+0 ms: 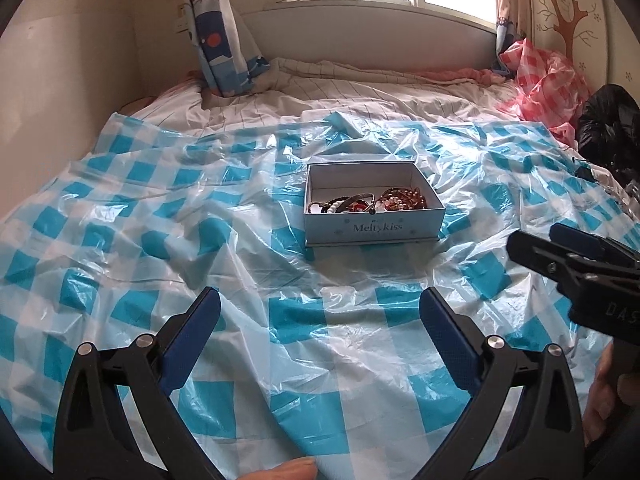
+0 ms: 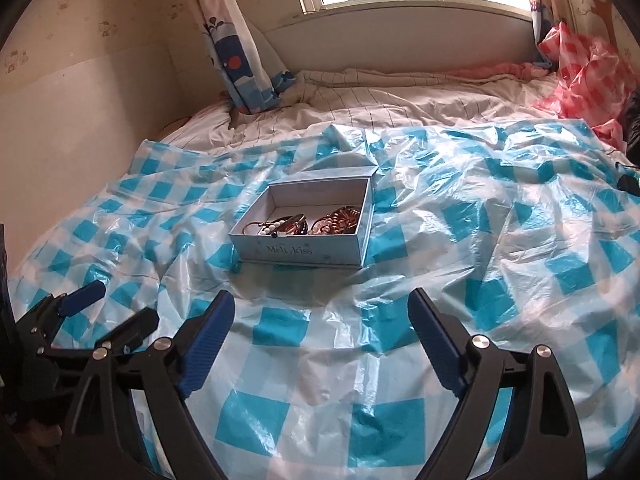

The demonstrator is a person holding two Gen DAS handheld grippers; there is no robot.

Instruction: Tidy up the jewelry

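Observation:
A pale blue open box (image 1: 374, 229) (image 2: 296, 253) lettered "Meltykiss" sits on the checked plastic sheet (image 1: 120, 216) (image 2: 500, 240). Inside it lies a tangle of jewelry (image 1: 372, 202) (image 2: 312, 224): bead bracelets, bangles and gold-coloured chains. My left gripper (image 1: 320, 300) is open on the near side of the box, with only the sheet between its blue pads. My right gripper (image 2: 320, 300) is open too, also short of the box and holding nothing. Each shows in the other's view: the right gripper (image 1: 536, 240) at the right edge, the left gripper (image 2: 124, 304) at the lower left.
The blue-and-white sheet covers a bed with a striped quilt (image 1: 340, 92) behind it. A wall (image 1: 68, 80) runs along the left, a curtain (image 1: 224, 40) hangs at the back, and crumpled pink checked plastic (image 1: 548, 76) and a black bag (image 1: 608, 128) lie far right. A person's thumb (image 1: 280, 470) shows at the bottom.

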